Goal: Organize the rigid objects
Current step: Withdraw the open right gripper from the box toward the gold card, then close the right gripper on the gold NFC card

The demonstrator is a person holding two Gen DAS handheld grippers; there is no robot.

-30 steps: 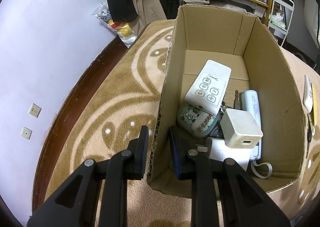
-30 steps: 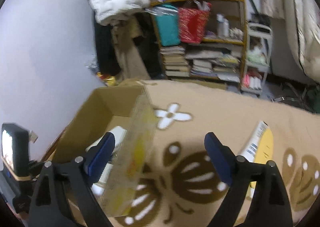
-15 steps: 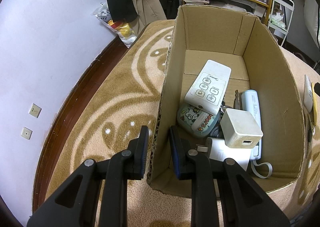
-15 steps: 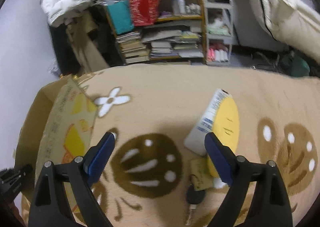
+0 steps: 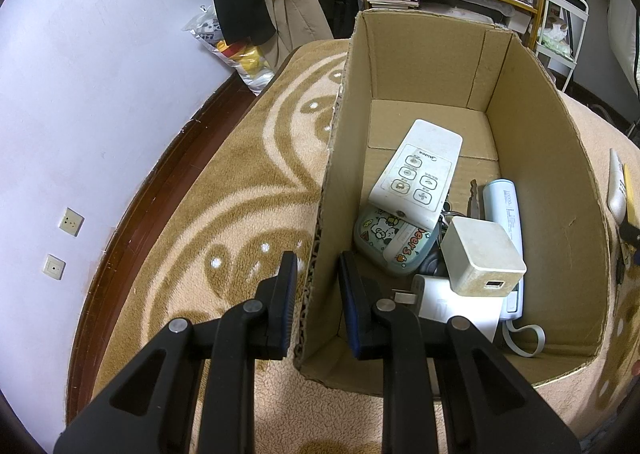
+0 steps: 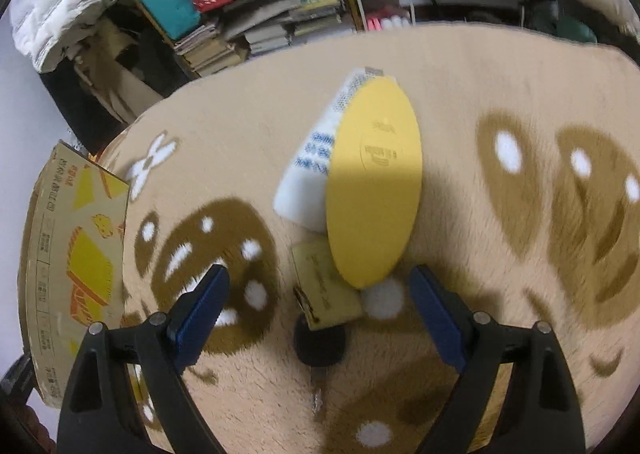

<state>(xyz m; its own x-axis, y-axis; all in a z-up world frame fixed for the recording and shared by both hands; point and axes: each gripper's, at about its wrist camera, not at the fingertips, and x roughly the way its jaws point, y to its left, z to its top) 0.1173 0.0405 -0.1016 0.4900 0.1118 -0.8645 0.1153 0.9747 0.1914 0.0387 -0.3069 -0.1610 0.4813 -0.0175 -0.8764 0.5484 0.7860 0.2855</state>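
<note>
Left fingers (image 5: 289, 296) pinch the box (image 5: 576, 190) wall; right fingers (image 6: 436, 312) spread wide, empty, above the key (image 6: 319, 342). Several items are boxed; key, disc (image 6: 374, 190) and packet (image 6: 310, 170) remain outside.

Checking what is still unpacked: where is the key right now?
In the right wrist view the key lies on the rug outside the box, between the open right claw fingers, just below the yellow disc.

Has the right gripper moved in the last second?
Yes. The right gripper swung right, away from the cardboard box, and now hangs open over the yellow disc.
</note>
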